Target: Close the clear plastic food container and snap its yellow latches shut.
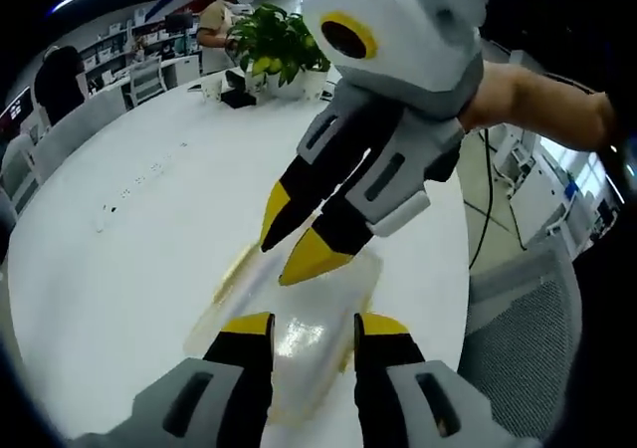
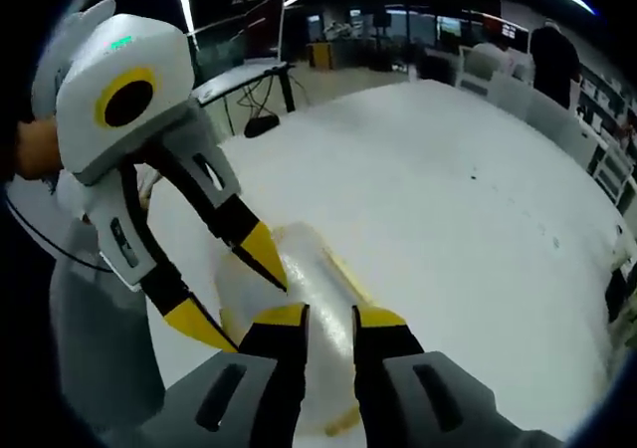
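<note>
The clear plastic container [image 1: 311, 304] lies on the white table [image 1: 139, 229], motion-blurred, with pale yellow latch strips along its edges [image 2: 345, 269]. My left gripper [image 1: 315, 327] hovers over its near end, jaws apart with the container showing between them. The right gripper [image 1: 289, 247] comes down from the upper right, its yellow tips slightly apart and touching or just above the lid. In the right gripper view my right gripper [image 2: 330, 317] is open narrowly over the container [image 2: 304, 269], and the left gripper [image 2: 231, 294] reaches in from the left with jaws spread at the container's side.
A potted plant [image 1: 279, 45] and small items stand at the table's far end, where a person [image 1: 214, 20] sits. A grey chair [image 1: 523, 338] is close by the table edge. Desks and monitors [image 2: 249, 40] fill the background.
</note>
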The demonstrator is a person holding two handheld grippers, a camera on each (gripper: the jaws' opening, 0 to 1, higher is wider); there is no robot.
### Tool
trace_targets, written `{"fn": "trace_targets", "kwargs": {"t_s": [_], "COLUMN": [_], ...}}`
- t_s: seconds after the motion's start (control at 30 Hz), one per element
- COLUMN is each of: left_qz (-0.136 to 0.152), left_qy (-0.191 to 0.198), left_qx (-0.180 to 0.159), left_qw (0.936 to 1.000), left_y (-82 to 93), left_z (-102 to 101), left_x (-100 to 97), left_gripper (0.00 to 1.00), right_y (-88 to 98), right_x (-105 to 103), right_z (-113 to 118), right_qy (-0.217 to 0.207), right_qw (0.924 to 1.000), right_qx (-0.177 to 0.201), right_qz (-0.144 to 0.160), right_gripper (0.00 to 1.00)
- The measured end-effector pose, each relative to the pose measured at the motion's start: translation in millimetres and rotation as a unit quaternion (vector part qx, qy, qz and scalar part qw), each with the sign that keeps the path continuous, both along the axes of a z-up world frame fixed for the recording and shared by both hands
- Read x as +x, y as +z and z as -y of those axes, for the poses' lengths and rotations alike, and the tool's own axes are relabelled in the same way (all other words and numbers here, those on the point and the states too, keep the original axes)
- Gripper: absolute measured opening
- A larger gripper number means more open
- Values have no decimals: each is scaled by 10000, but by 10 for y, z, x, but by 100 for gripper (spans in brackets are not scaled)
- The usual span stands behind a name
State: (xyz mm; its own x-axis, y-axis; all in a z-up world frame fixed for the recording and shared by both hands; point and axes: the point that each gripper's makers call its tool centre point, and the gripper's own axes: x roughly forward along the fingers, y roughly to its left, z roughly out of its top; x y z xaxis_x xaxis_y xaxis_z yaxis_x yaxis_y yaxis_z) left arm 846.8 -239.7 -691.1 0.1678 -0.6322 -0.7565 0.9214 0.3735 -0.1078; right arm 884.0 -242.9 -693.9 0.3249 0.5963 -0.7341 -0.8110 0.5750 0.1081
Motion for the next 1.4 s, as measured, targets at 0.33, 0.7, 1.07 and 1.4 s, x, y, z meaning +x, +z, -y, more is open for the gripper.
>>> {"fn": "trace_targets", "kwargs": {"t_s": [0.33, 0.7, 1.07, 1.4], "left_qz": [7, -26, 267, 828], "left_qy": [-140, -314, -508, -899], "left_qx": [2, 62, 154, 406], "left_qw": [9999, 9995, 9982, 9917], "left_y": [11, -62, -118, -186], "left_z": [6, 7, 33, 19], "left_x": [-79, -231, -261, -276], "left_gripper": [26, 27, 27, 27], "right_y": [-21, -115, -184, -212], "right_x": [62, 67, 69, 65], "right_z": [-39, -61, -70, -81], "right_qy": [280, 635, 855, 1192], "right_qw": [9995, 9975, 9954, 9910], "right_qx": [-149, -306, -408, -511], "right_qz": [68, -63, -165, -338], "right_gripper": [23, 34, 39, 40]}}
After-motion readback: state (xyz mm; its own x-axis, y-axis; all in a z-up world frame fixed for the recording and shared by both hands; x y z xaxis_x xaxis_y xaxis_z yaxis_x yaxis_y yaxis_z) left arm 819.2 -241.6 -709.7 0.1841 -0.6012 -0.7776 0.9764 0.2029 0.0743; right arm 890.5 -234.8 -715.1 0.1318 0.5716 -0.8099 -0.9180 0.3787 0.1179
